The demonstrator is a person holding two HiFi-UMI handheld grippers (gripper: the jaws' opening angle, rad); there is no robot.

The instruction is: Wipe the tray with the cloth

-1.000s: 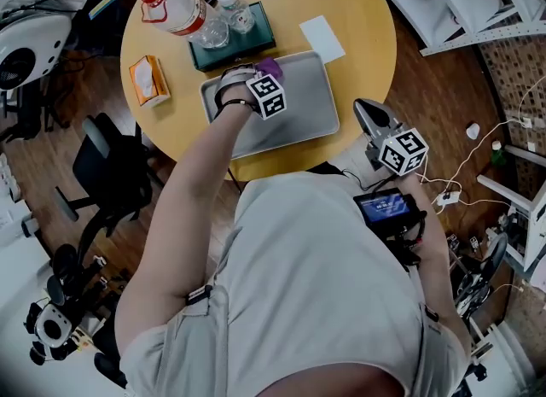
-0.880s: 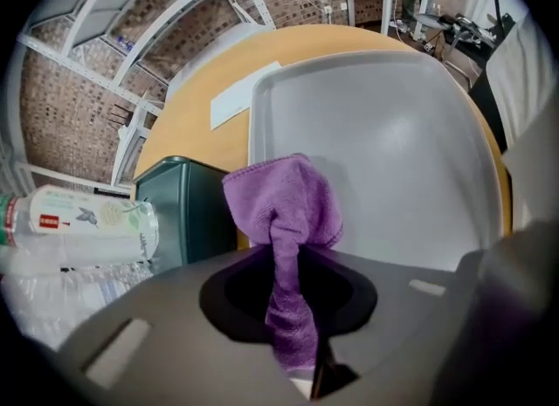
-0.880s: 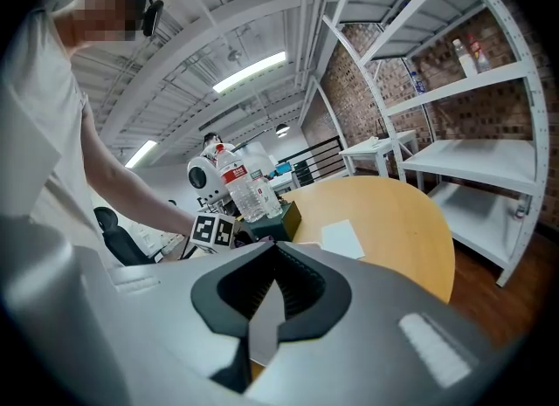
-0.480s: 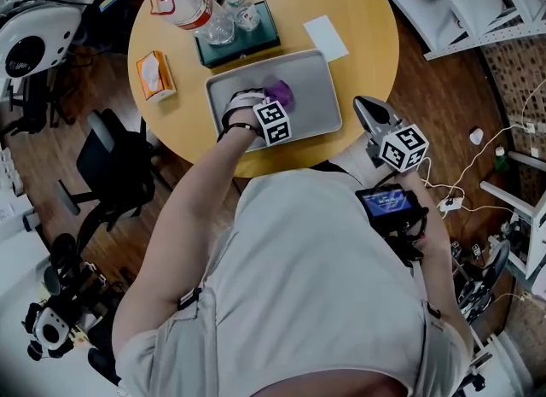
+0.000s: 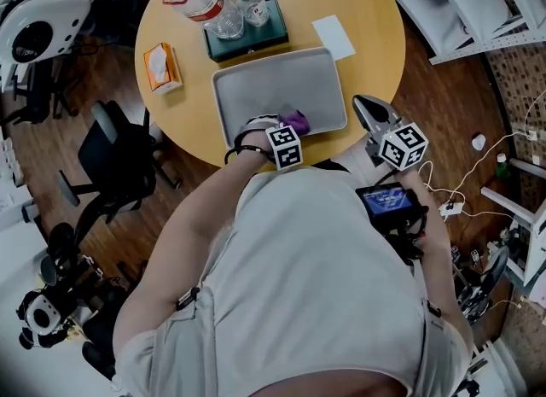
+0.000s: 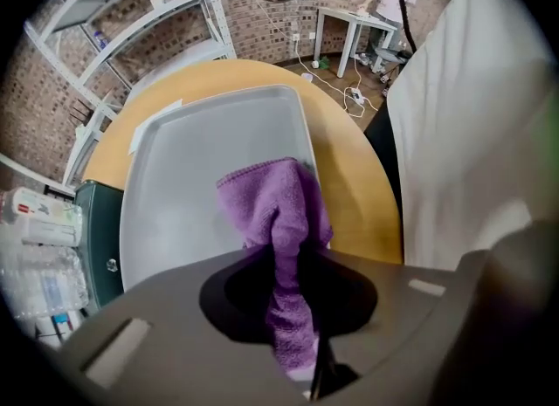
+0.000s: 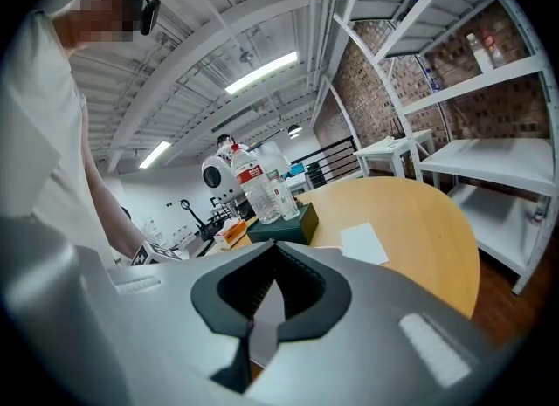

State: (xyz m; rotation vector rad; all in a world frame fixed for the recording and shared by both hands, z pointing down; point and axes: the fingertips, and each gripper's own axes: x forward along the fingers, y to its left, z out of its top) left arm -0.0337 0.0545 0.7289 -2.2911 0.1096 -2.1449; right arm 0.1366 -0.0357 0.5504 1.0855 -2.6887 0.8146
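Note:
A grey tray (image 5: 273, 88) lies on the round wooden table (image 5: 375, 11). My left gripper (image 5: 286, 126) is shut on a purple cloth (image 5: 296, 120) and holds it down on the tray's near right corner. In the left gripper view the cloth (image 6: 275, 208) runs up between the jaws of the left gripper (image 6: 288, 308) and spreads onto the tray (image 6: 192, 168) by its right rim. My right gripper (image 5: 365, 107) hangs off the table's near right edge, clear of the tray. Its jaws are shut, with nothing between them in the right gripper view (image 7: 262, 317).
Behind the tray stands a dark green box (image 5: 247, 38) with water bottles (image 5: 205, 2) on it. An orange tissue pack (image 5: 159, 67) lies at the left, a white paper (image 5: 333, 37) at the far right. A black chair (image 5: 119, 156) stands left of the table, white shelving (image 5: 461, 2) to the right.
The left gripper has dragged the cloth from the tray's far middle toward its near right corner. The right gripper has stayed where it was.

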